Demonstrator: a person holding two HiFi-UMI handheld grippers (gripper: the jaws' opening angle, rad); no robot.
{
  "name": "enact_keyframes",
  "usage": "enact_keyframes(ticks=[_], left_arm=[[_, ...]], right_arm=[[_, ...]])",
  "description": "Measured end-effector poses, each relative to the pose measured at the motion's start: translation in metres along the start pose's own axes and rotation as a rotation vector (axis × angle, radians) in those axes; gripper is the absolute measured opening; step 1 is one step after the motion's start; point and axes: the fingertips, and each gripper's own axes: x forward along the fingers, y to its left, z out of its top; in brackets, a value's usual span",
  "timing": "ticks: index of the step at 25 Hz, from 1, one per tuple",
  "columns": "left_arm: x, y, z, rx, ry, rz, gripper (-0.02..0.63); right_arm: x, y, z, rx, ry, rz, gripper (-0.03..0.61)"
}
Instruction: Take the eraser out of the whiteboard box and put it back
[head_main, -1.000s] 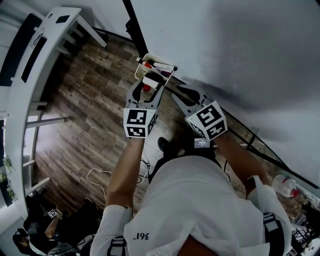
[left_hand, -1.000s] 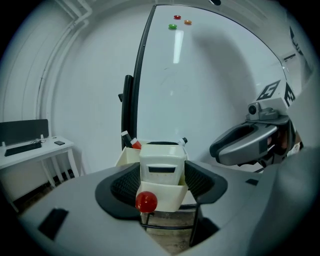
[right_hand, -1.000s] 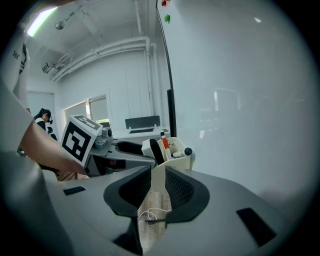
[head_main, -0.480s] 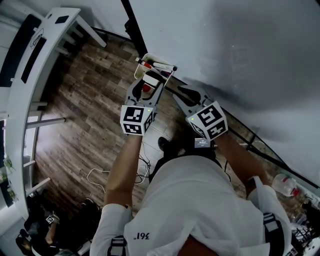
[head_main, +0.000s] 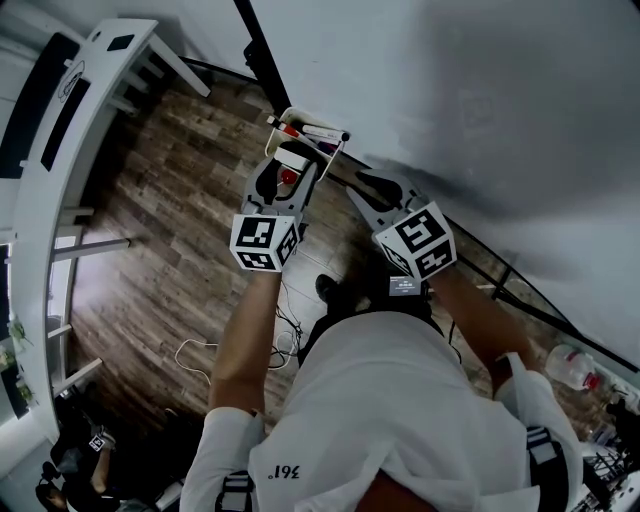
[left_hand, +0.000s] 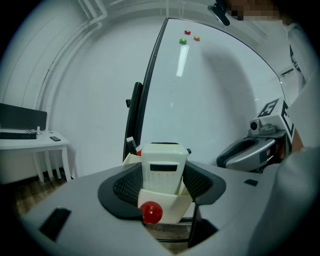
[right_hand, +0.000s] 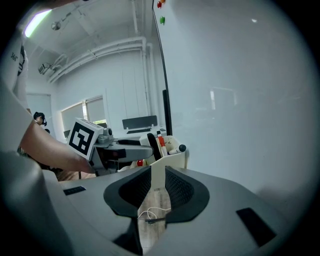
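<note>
Eraser: we see the white eraser (left_hand: 160, 162) standing upright in the front pocket of the whiteboard box (left_hand: 175, 204). Its upper half shows above the pocket's rim, and a dark slot runs across its face.
Handling: we judge it a light, stiff plastic shell with smooth faces. It is not fragile, but it could slip under a loose grip and jam if pulled at a slant.
Where to hold: on its two narrow sides, just above the box's rim, so that the pull runs straight up out of the pocket.
Left gripper: the left gripper (left_hand: 161, 181) stands in front of the box. Its jaws are wide and have just been closing, with the eraser between them. The ribbed pads (left_hand: 127, 185) now lie against both of its sides, so we take the grip as made.
Box: it is cream plastic with a red ball (left_hand: 151, 212) on its front wall. The markers (right_hand: 159, 142) stand in the compartment behind the eraser.
Right gripper: the right gripper (right_hand: 156, 176) waits to the right of the box, jaws narrowly apart on nothing. The box's end wall and the wooden floor (right_hand: 150, 225) show through the gap.
Whiteboard: the whiteboard (left_hand: 215, 95) rises directly behind the box.
Risk: we expect the box to lift or rock with the eraser if the fit is tight.
</note>
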Motion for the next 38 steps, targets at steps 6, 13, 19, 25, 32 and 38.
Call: enact_keyframes(ticks=[6,13,19,25,32,38], left_arm=[[-0.007,0.006,0.014,-0.033,-0.048,0.019,0.258],[-0.019,0.006,0.031,-0.093,-0.100,0.027,0.258],[-0.032,0.006,0.048,-0.124,-0.153,0.037,0.258],[-0.046,0.003,0.074,-0.163,-0.227,0.031,0.258],[-0.071,0.000,0.102,-0.241,-0.308,0.025,0.258],[-0.091,-0.007,0.123,-0.296,-0.367,0.023,0.258]], right_arm=[[-0.004,0.000,0.003,0.000,-0.015,-0.010,0.088],[-0.011,-0.005,0.017,-0.008,-0.054,-0.037,0.087],[-0.019,-0.004,0.032,-0.019,-0.093,-0.047,0.087],[-0.028,-0.003,0.048,-0.037,-0.135,-0.052,0.087],[-0.045,0.002,0.065,-0.046,-0.177,-0.062,0.087],[-0.060,0.006,0.077,-0.051,-0.213,-0.070,0.087]])
